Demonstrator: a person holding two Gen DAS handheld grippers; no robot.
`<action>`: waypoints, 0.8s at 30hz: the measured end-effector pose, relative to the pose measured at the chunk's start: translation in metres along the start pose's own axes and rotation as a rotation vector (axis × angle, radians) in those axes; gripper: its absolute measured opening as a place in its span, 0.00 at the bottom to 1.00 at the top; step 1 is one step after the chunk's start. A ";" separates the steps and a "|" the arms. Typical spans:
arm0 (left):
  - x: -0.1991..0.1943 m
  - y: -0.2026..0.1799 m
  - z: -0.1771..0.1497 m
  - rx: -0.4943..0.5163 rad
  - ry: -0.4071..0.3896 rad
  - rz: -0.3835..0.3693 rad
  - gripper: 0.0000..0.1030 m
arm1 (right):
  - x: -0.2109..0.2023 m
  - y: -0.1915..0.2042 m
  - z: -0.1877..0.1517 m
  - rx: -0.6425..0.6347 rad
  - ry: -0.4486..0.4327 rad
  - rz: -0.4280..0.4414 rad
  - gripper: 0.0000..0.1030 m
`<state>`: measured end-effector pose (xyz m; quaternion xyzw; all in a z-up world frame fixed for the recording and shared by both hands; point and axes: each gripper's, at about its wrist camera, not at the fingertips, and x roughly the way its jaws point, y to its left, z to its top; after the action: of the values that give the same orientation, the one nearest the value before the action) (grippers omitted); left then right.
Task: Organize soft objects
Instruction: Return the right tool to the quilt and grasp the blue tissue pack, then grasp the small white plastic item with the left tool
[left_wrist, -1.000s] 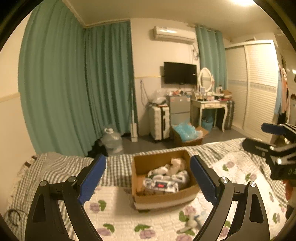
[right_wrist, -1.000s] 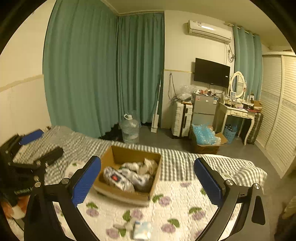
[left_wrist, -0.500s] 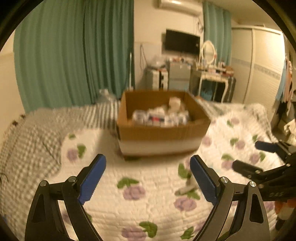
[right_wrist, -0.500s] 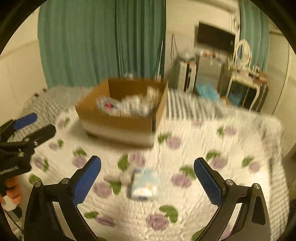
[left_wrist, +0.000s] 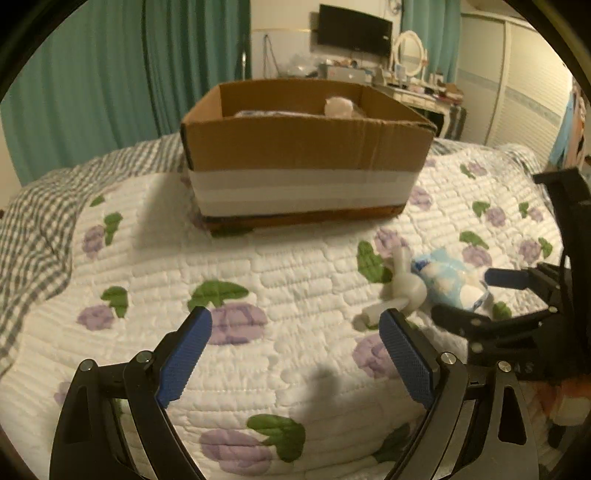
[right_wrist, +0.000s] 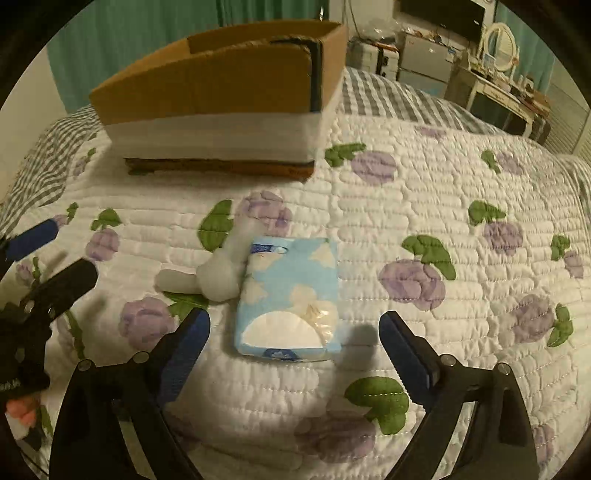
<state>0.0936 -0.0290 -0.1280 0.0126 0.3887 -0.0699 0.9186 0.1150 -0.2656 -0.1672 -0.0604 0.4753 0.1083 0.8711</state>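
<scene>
Tissue pack (right_wrist: 290, 299) partly hidden behind right hand-held gripper (left_wrist: 476, 295) in left view.

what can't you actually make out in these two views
- Contents of the cardboard box: in the left wrist view its front wall hides all but a pale lump at the rim; in the right wrist view nothing inside shows.
- Print on the blue cloud-pattern packet: too small and soft to read in either view.
- The white soft toy: blurred, shape unclear.
- The person: only fingertips at the right wrist view's lower left edge.
</scene>
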 end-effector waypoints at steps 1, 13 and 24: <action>0.000 0.000 0.000 0.001 0.004 -0.006 0.91 | 0.002 -0.001 0.000 0.006 0.007 0.003 0.85; -0.002 -0.007 0.002 -0.017 0.052 -0.048 0.91 | 0.000 -0.001 0.004 -0.001 0.001 0.020 0.49; 0.018 -0.056 0.021 0.084 0.091 -0.057 0.90 | -0.029 -0.053 0.016 0.135 -0.075 0.051 0.49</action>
<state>0.1126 -0.0880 -0.1245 0.0432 0.4271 -0.1117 0.8962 0.1256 -0.3180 -0.1340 0.0145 0.4501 0.1004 0.8872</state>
